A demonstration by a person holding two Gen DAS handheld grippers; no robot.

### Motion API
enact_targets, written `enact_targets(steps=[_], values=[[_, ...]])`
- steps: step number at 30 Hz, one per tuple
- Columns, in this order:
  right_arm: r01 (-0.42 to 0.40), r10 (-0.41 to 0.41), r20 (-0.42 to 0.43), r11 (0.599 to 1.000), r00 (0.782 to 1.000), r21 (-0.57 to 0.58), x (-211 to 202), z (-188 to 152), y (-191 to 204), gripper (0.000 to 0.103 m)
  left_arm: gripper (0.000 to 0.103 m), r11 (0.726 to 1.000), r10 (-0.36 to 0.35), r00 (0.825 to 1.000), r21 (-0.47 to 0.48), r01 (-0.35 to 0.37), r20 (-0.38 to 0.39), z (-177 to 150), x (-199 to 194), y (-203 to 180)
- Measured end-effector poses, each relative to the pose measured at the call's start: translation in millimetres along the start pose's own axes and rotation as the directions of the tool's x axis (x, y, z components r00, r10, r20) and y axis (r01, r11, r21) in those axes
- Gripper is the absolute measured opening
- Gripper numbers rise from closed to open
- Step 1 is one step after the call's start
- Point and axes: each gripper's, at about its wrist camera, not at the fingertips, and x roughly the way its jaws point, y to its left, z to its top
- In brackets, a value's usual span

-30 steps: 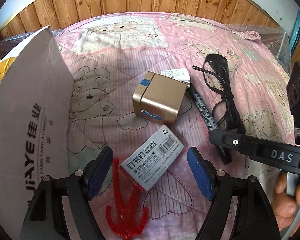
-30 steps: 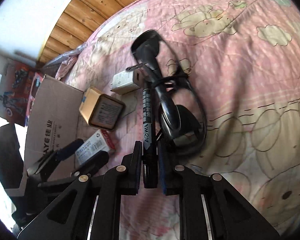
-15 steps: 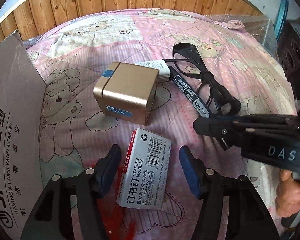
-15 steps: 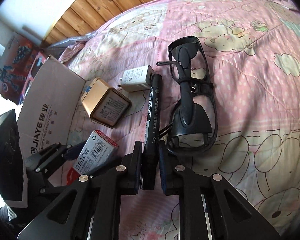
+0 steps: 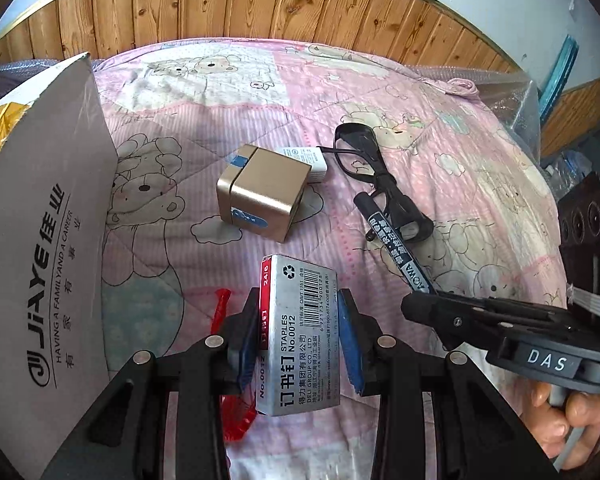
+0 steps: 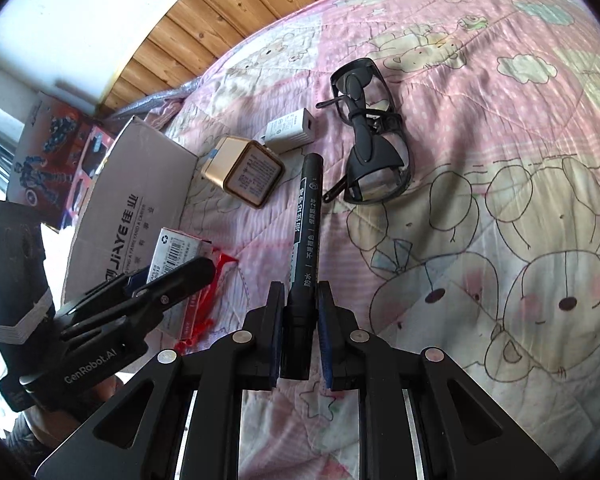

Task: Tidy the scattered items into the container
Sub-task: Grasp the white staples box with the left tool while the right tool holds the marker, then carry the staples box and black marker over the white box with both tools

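- Left gripper (image 5: 300,332) clamped on staples box (image 5: 298,336), lifted off the quilt (image 5: 460,184); cardboard box (image 5: 40,264) at its 9 o'clock.
- Right gripper (image 6: 300,336) pinching black marker (image 6: 306,240), tip toward 12.
- Nothing visibly binned yet.
- Left on quilt: gold box (image 5: 260,196), white charger (image 6: 288,130), glasses (image 6: 374,132), red plastic piece (image 5: 222,308).

Pink quilt (image 5: 380,92) printed with cartoon bears; grey-and-red staple box (image 5: 300,336); gold cube box (image 5: 264,196); black marker (image 6: 306,248) with white lettering; black glasses (image 6: 370,136); at seven o'clock something red (image 5: 222,308), perhaps plastic.
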Motion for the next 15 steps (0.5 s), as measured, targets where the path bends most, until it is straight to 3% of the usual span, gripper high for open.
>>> enact_targets(steps=[15], values=[[0.005,-0.005,0.026,1.0,1.0,0.004,-38,-47,21,0.016,0.037,0.999,-0.034,0.998,0.017,0.033,0.043,-35,-62,-28]])
